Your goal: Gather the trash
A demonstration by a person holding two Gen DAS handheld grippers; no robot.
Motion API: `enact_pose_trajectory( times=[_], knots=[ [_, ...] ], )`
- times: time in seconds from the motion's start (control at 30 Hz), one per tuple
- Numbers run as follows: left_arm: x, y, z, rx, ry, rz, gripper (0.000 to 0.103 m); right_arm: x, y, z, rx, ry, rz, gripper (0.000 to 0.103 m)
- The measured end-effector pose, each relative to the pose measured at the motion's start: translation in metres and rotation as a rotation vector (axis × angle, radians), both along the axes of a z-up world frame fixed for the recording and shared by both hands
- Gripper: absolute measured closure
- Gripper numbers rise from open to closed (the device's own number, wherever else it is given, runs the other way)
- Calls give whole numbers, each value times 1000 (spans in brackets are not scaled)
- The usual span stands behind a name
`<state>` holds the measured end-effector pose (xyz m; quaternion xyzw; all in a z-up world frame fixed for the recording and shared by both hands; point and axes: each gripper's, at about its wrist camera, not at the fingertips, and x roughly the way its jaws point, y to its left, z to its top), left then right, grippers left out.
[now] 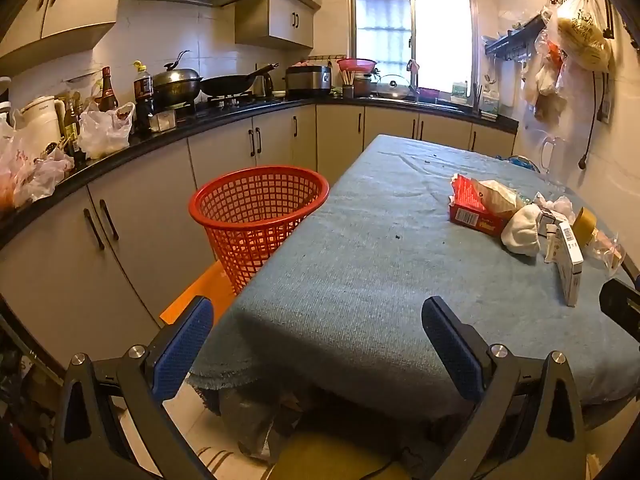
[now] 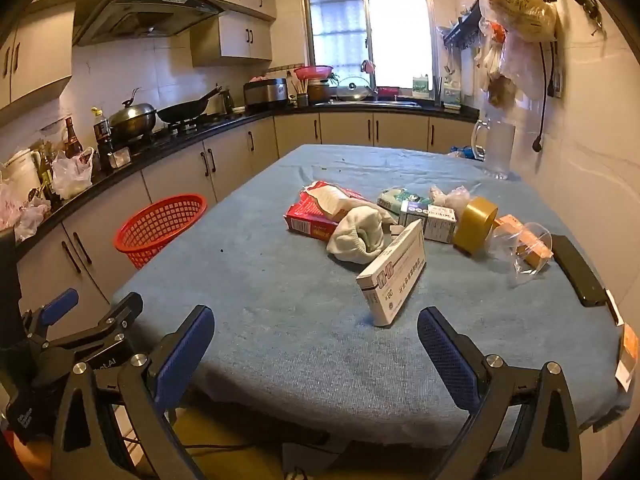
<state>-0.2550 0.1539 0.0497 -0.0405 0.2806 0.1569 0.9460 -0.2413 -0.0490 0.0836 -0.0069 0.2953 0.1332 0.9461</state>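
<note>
Trash lies in a heap on the blue-covered table (image 2: 280, 320): a red carton (image 2: 308, 220) with torn paper, a crumpled white cloth (image 2: 356, 236), an upright white box (image 2: 394, 272), small printed boxes (image 2: 432, 216), a gold tape roll (image 2: 476, 220) and a clear plastic cup (image 2: 524, 252). A red mesh basket (image 1: 256, 216) stands on an orange stool beside the table's left edge. My left gripper (image 1: 320, 344) hangs open over the table's near edge, nothing between its blue pads. My right gripper (image 2: 316, 344) is open too, short of the white box.
A black phone (image 2: 576, 272) lies at the table's right edge, and a clear jug (image 2: 496, 148) stands by the wall. The L-shaped counter (image 1: 160, 136) carries bottles, bags, pots and a wok. Bags hang on the right wall (image 2: 516, 20). A dark bag (image 1: 256, 420) lies on the floor under the table.
</note>
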Motion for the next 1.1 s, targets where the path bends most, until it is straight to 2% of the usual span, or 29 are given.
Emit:
enact_pose_trajectory(
  times=[0.37,1.1],
  knots=[
    [1,-2,-2,-2,-4,5,0,4,-12,-2,-13,21,-17,0],
    [2,-3,-5,1,3,6,0,5,-6,-8,-19,20,-19,0]
  ],
)
